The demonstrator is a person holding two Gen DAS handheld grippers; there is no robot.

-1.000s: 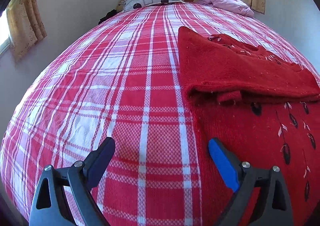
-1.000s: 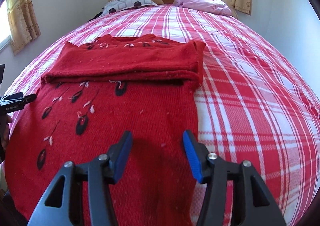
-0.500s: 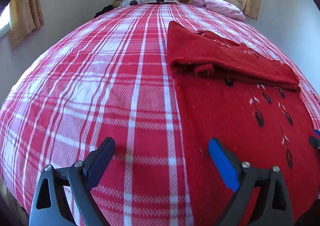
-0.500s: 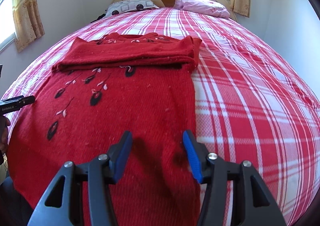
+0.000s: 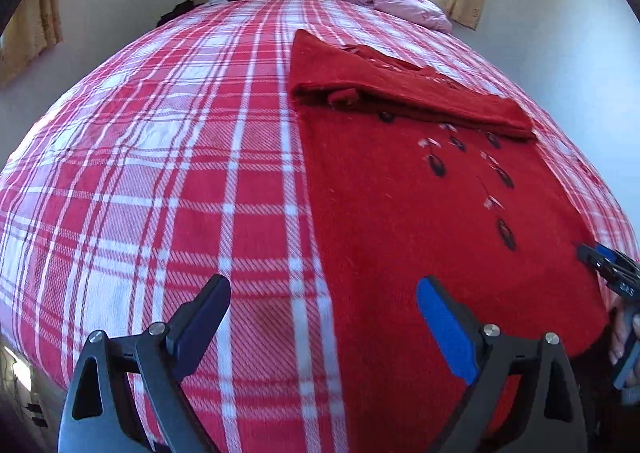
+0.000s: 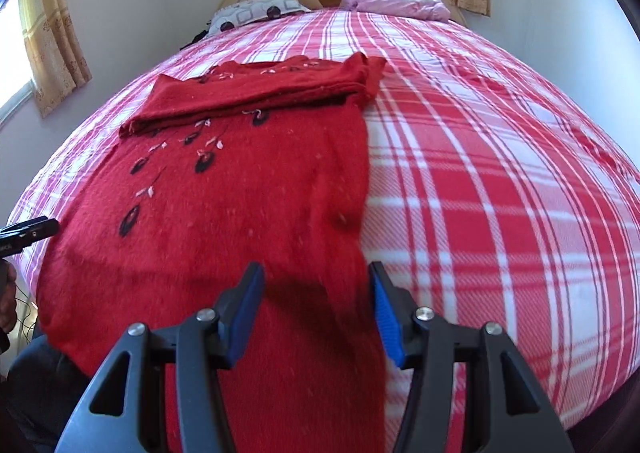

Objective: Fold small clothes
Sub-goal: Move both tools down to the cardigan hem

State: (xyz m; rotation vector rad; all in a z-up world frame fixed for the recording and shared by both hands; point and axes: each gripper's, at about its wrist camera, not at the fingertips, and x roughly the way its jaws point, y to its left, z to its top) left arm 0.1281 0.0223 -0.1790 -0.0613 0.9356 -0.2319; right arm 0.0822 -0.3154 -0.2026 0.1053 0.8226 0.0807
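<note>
Honestly that red sweater [image 6: 224, 221] looks soft, thick and floppy, so both grippers, left [image 5: 320, 327] and right [image 6: 316, 309], spread wide and empty, should pinch its bottom hem corners.

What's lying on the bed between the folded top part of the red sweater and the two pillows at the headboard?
Only bare plaid bedspread lies between sweater and pillows, per the right wrist view.
</note>
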